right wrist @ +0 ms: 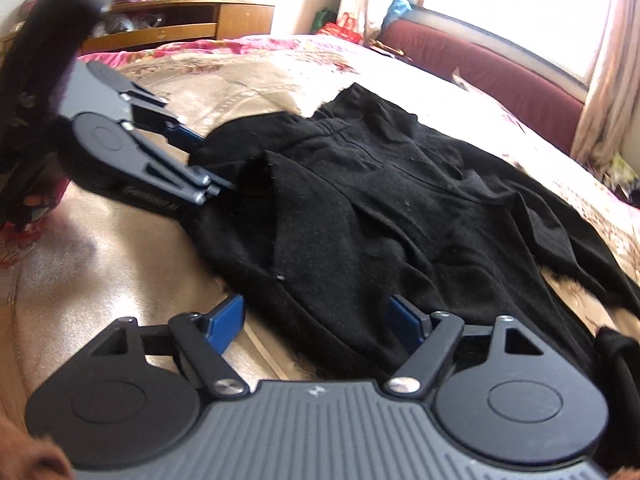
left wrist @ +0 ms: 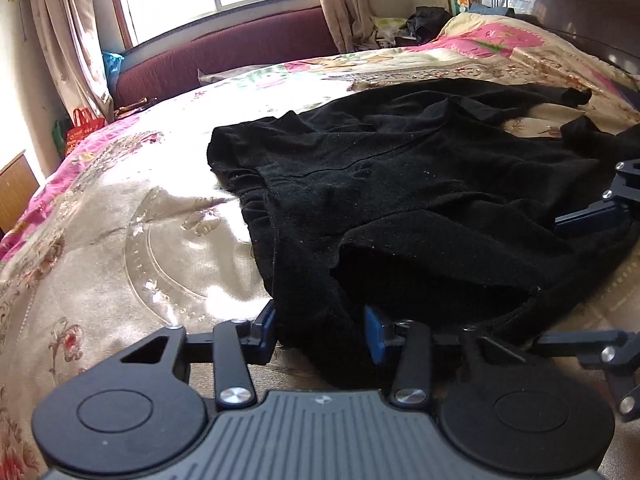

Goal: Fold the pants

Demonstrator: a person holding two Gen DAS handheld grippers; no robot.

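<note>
left tool [left wrist: 320, 330]: fingers apart, black pants [left wrist: 400, 184] fabric lying between them, not clamped | pants: crumpled on the floral bed [left wrist: 120, 240], spreading ahead of both tools | right tool [right wrist: 316, 326]: fingers apart, straddling the pants' near edge; left tool [right wrist: 212, 168] reaches the pants ahead-left.

Your pants [left wrist: 420, 184] are plain black, flecked with pale lint. The bedspread [left wrist: 132, 216] under them is cream-gold satin with embroidered scrolls and pink-red flowers, bordered in bright pink toward 9 o'clock. Your left tongs [left wrist: 320, 330] and right tongs [right wrist: 320, 322] are matte black with blue finger pads [right wrist: 226, 318]. At 12 o'clock the sofa [left wrist: 240, 50] is maroon, the curtains [left wrist: 72, 36] beige with a faint floral print, and a red bag [left wrist: 82, 130] sits at 10 o'clock.
</note>
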